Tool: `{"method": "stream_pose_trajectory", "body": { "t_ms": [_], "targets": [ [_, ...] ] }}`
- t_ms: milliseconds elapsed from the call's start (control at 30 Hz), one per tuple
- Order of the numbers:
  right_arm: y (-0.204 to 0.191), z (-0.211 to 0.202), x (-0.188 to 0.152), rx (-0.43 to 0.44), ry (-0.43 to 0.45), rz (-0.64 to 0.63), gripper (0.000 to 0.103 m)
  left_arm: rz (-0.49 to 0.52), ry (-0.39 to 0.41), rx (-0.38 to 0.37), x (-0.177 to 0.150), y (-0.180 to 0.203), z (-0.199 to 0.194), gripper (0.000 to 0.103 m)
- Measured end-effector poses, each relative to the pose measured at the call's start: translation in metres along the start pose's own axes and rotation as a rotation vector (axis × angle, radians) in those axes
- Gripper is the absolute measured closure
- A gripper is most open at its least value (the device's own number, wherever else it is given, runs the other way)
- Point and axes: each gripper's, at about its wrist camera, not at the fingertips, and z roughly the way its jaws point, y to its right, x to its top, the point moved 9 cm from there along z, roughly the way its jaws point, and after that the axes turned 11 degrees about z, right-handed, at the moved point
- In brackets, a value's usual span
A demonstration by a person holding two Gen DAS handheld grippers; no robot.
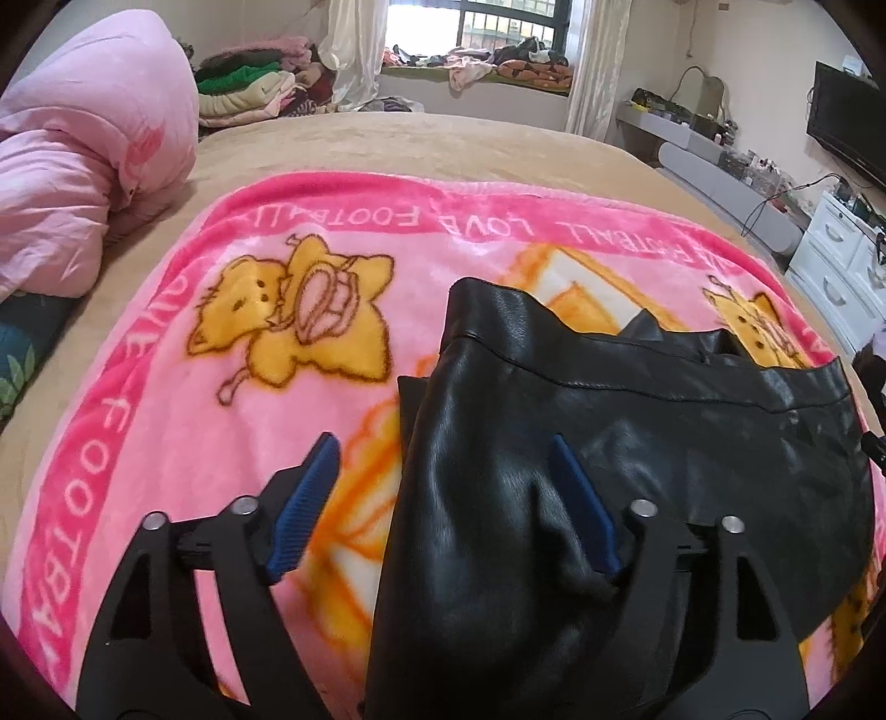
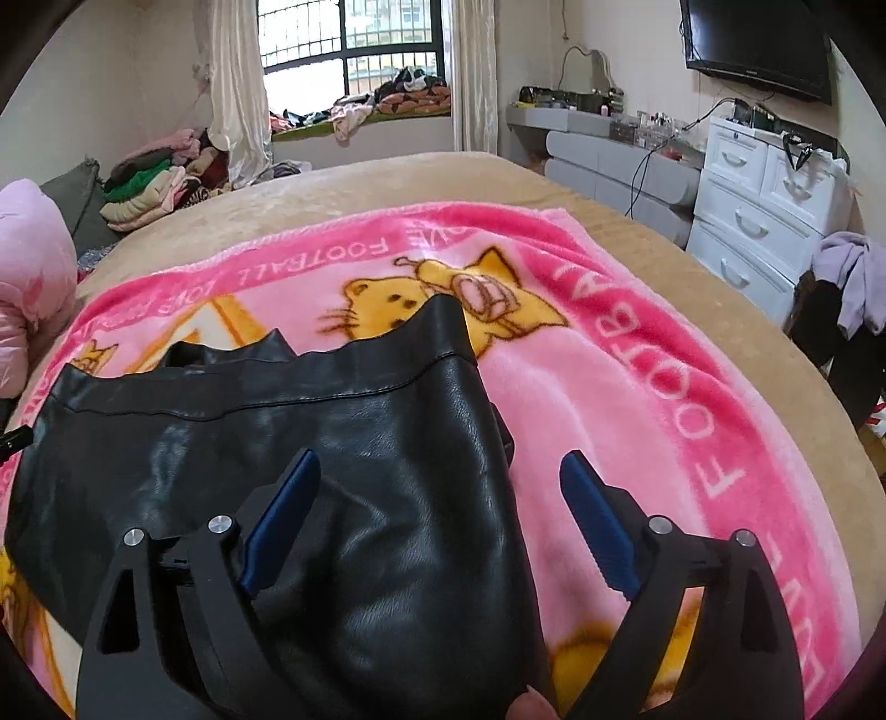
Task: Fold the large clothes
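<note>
One black leather garment [image 1: 609, 443] lies folded on a pink cartoon blanket [image 1: 166, 387] spread over the bed [image 2: 498, 177]. Only the right view shows the white drawers [image 2: 758, 210]; only the left shows most of the pink quilt [image 1: 83, 155]. Both the left gripper [image 1: 443, 459] and right gripper [image 2: 440, 476] stand spread, pinching nothing. The garment's near edge is cut off.

One folded black leather garment [image 1: 637, 443] is seen on one pink fleece blanket [image 1: 183, 387], on which two yellow cartoon cats [image 1: 266, 327] are printed. Two claws are counted: a left claw [image 1: 446, 507] and a right claw [image 2: 440, 518]. One wall-mounted black television [image 2: 758, 44] is seen.
</note>
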Motion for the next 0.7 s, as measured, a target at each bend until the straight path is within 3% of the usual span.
{"method": "stream_pose_trajectory", "body": {
  "t_ms": [300, 533, 633, 700],
  "targets": [
    [-0.018, -0.039, -0.005, 0.066, 0.038, -0.033, 0.015, 0.047, 0.032, 0.013, -0.002, 0.014, -0.038, 0.010],
    [-0.027, -0.056, -0.012, 0.122, 0.044, -0.016, 0.016, 0.085, 0.042, -0.004, -0.015, 0.029, -0.059, 0.010],
    [-0.034, -0.061, -0.024, 0.177, 0.004, -0.006, 0.026, 0.097, 0.038, -0.018, -0.024, 0.034, -0.064, 0.010],
    [-0.037, -0.064, -0.030, 0.185, -0.010, -0.015, 0.029, 0.094, 0.035, -0.033, -0.030, 0.037, -0.068, 0.015]
  ]
}}
